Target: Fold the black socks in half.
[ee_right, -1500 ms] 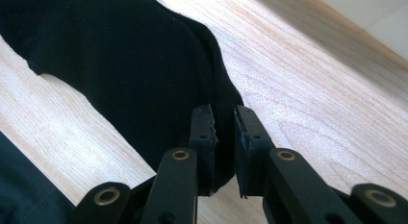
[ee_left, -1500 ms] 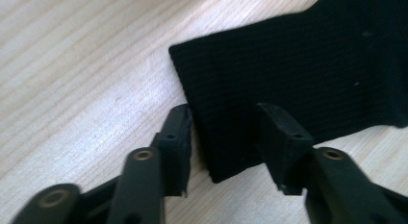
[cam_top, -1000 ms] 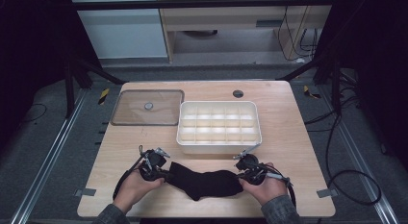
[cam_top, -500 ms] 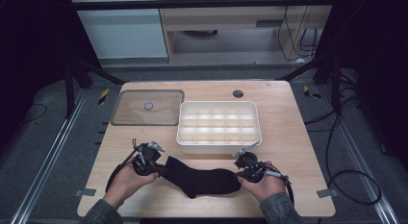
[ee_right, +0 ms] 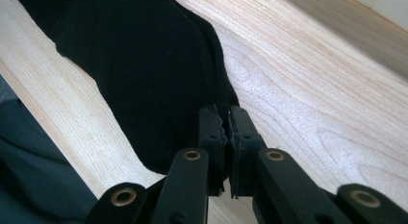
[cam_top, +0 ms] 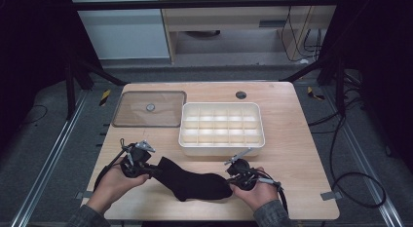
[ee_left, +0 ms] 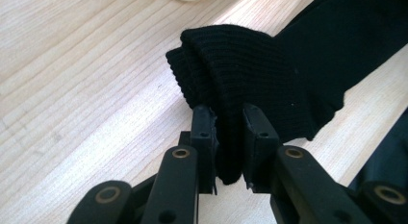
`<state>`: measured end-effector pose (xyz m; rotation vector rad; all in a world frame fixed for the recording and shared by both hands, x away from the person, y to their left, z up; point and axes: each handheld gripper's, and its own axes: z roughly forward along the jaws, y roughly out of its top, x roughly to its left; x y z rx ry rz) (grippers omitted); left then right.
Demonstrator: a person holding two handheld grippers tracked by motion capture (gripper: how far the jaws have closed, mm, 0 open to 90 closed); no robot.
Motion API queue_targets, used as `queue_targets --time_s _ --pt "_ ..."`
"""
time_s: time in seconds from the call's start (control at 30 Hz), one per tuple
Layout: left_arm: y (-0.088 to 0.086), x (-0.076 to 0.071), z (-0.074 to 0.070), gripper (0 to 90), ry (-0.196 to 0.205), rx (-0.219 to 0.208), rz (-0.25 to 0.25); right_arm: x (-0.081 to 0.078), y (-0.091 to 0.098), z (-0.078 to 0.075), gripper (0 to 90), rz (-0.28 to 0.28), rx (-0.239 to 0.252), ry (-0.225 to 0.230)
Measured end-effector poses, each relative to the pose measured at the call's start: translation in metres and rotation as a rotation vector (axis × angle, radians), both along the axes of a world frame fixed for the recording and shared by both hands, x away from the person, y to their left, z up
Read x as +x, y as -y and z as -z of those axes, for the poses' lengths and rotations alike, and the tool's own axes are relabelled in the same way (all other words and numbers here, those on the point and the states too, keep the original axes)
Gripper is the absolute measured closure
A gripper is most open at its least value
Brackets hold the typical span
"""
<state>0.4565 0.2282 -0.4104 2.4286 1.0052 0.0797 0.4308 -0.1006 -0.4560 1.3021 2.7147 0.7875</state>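
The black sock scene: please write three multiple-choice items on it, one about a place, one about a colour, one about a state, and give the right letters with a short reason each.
1. Where does the clear lid lie?
A. left of the white divided box
B. on top of the box
C. under the sock

2. What colour is the sock?
A. white
B. black
C. red

3. How do the jaws of the left gripper stand?
A. wide open above the table
B. shut on the sock's ribbed cuff
C. shut on the box rim

Right letters: A, the high view shows the lid flat on the table beside the box's left side; B, the sock is black in all three views; B, the left gripper view shows the folded cuff pinched between the jaws.
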Motion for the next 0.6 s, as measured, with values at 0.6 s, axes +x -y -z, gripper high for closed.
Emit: queue_targets --time_s 0.6 --pt "0.011 -0.01 -0.02 76.2 0.037 -0.024 0.04 0.001 -0.01 0.001 86.1 -0.026 0.022 0.022"
